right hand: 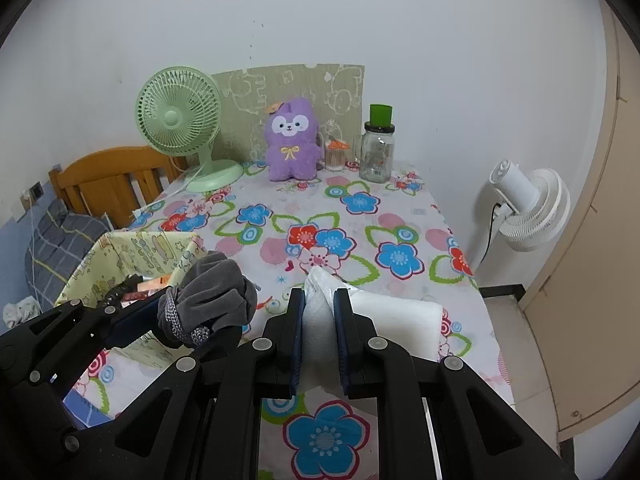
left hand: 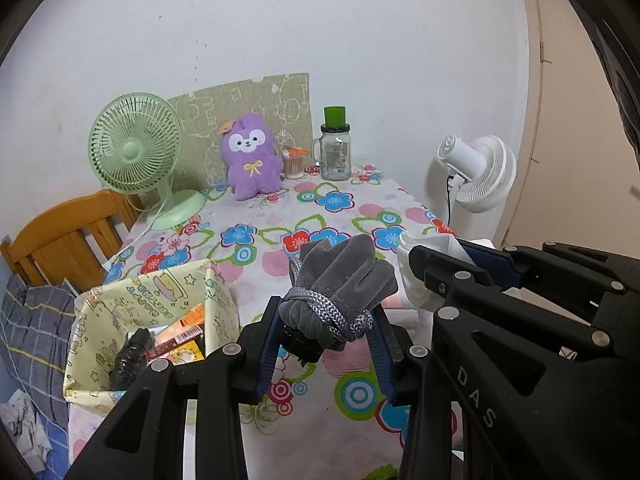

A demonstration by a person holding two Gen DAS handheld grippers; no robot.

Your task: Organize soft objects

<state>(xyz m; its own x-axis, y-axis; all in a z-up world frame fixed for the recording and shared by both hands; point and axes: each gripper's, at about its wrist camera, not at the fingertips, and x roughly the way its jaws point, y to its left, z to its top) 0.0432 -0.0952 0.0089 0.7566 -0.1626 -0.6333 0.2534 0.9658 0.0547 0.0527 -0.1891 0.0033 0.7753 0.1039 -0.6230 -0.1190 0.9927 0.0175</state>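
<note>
While both bundles hang clear of the flowered tablecloth [right hand: 360, 216], I judge the step in hand is carrying them to storage, most likely the pale yellow paper-covered box [left hand: 120, 312] at the lower left of the left wrist frame. To do it well I would keep each grip steady, bring the load over the open top, and let go only once it sits low inside, since soft cloth sags and can catch on the rim.

My left gripper [left hand: 326, 320] is partly closed around a grey velvet pouch tied with a grey braided cord [left hand: 340, 276], pads pressing at the corded neck, near the centre of that frame. My right gripper [right hand: 320, 320] is clamped narrow on a white folded cloth [right hand: 318, 312], low centre of the right wrist frame; a white padded piece [right hand: 396, 320] trails to its right, and I cannot tell whether it belongs to the same cloth.

Both tools point forward and downward over the near table edge, side by side, left just beside right. At the far wall sits a purple plush toy [right hand: 294, 140], another soft item not yet gathered.
</note>
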